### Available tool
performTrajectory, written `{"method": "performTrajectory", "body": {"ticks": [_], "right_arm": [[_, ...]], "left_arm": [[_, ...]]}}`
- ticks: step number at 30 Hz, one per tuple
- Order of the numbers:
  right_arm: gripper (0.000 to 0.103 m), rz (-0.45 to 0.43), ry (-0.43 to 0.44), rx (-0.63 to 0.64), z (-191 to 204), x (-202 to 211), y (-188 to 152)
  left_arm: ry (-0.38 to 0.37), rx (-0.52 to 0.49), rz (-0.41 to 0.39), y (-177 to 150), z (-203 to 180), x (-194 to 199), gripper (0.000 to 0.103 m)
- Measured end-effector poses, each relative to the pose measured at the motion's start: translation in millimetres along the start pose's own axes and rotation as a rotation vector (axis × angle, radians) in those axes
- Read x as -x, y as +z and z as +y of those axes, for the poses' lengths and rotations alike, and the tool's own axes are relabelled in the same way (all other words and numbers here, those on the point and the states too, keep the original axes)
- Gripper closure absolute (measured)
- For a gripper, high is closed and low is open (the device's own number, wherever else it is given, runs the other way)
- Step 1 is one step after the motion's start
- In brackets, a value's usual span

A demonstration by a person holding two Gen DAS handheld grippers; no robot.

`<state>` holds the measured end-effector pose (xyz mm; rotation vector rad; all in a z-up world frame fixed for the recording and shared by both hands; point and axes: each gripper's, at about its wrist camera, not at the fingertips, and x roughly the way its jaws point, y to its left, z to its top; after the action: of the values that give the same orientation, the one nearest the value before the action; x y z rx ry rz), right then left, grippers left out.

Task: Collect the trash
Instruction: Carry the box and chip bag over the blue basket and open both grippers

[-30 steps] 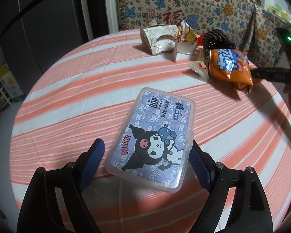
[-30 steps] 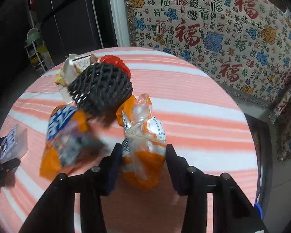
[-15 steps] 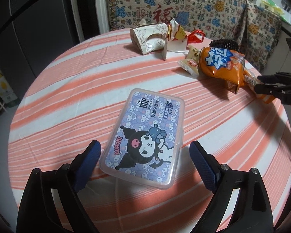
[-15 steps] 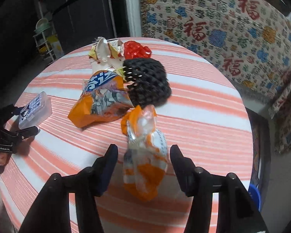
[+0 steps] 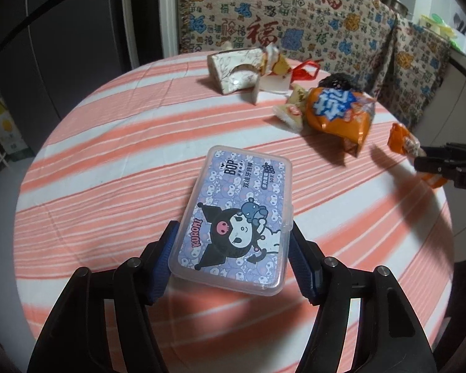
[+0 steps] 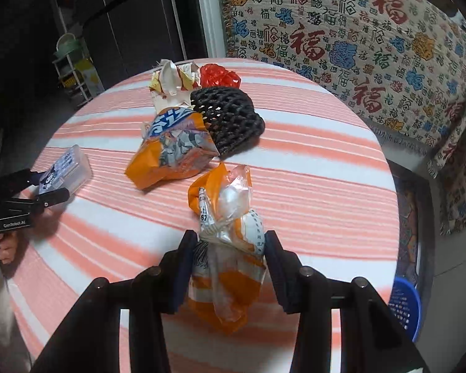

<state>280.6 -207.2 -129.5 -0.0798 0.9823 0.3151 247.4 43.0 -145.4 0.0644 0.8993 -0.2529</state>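
A clear plastic box [image 5: 236,208] with a purple cartoon label lies between my left gripper's [image 5: 233,242] blue pads. The jaws are closing and both pads touch the box's long sides. My right gripper [image 6: 228,248] is closing on a crumpled orange-and-clear wrapper [image 6: 226,217], with the pads against both its sides. Farther back on the striped table [image 6: 310,171] sit an orange chip bag [image 6: 171,152], a black foam net [image 6: 230,118], a red bag [image 6: 217,76] and crumpled white packaging [image 6: 171,80]. A torn floral carton [image 5: 236,71] stands beyond them in the left wrist view.
A patterned blanket [image 6: 357,46] hangs over furniture behind the table. A blue basket [image 6: 404,304] stands on the floor past the table's right edge. A dark cabinet [image 5: 62,46] and a small shelf rack [image 6: 71,71] are at the left.
My left gripper's jaws came in from wide apart onto the box's sides. My right gripper pulled the orange wrapper away from the chip bag and net, widened briefly, then narrowed on it.
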Motion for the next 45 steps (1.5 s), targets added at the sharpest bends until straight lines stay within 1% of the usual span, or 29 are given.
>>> {"method": "performTrajectory", "body": {"ticks": [4,9,17,20,22,27,32,34,38,41,45], "right_arm": [[0.058,0.008,0.001,-0.008,-3,8,-12],[0.058,-0.033,0.016,-0.078,-19,31,-27],[0.058,-0.082,-0.001,-0.179,-55,62,-48],[0.058,-0.106,-0.019,-0.236,-77,77,-60],[0.058,-0.125,-0.048,-0.271,-96,90,-70],[0.058,-0.156,-0.122,-0.376,-147,118,-98],[0.058,-0.185,-0.179,-0.498,-200,141,-126],[0.058,-0.189,-0.205,-0.527,-218,145,-135],[0.058,-0.188,-0.253,-0.573,-252,147,-150],[0.058,-0.192,-0.284,-0.607,-272,144,-162],[0.058,-0.206,-0.277,-0.675,-298,134,-182]], "left_arm": [[-0.036,-0.007,-0.024,1,-25,13,0.036],[-0.092,-0.057,-0.05,5,-68,25,0.036],[-0.204,-0.109,-0.071,26,-142,28,0.036],[-0.252,-0.137,-0.07,36,-175,27,0.036],[-0.281,-0.158,-0.07,41,-197,26,0.036],[-0.358,-0.238,-0.065,57,-266,19,0.036],[-0.428,-0.301,-0.052,70,-339,2,0.036],[-0.451,-0.317,-0.043,73,-363,-6,0.036],[-0.474,-0.334,-0.013,76,-409,-34,0.036],[-0.481,-0.334,0.012,78,-430,-55,0.036],[-0.476,-0.347,0.033,75,-448,-77,0.036]]}}
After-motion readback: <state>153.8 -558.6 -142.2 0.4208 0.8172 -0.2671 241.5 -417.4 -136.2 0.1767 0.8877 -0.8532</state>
